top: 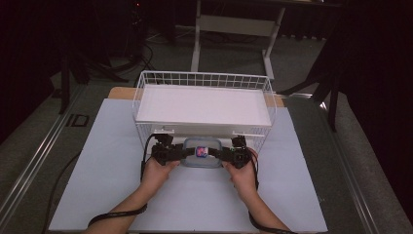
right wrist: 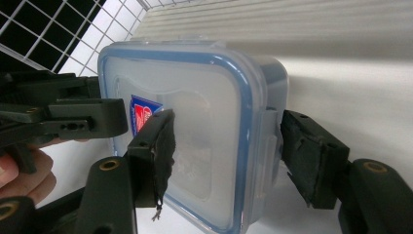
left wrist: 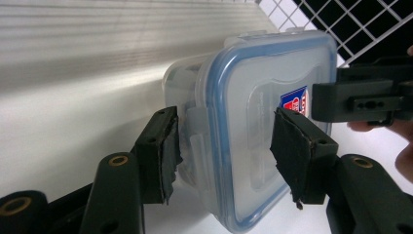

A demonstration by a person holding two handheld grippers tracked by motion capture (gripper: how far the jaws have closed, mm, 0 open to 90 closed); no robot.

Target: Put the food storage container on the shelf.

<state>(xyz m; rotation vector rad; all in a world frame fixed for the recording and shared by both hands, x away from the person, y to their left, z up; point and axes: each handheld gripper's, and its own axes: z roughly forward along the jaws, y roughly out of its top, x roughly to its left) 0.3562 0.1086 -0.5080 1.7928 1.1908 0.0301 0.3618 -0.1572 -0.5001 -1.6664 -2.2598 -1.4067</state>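
Just in front of the white wire basket (top: 204, 105), the clear plastic box with a blue-rimmed lid (top: 202, 152) is clenched between the left tool (top: 171, 153) and right tool (top: 230, 155); judging by this, a two-handed carry, next needing a level, even lift into that basket

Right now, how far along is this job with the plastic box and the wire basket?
Done: the lid is on the clear box, its blue seal in place. In hand: the left gripper and right gripper clamp it from opposite ends, each with one jaw on the lid and one at the side clip, just in front of the wire basket. Left, probably: getting the box into the basket, whose white floor holds nothing yet.
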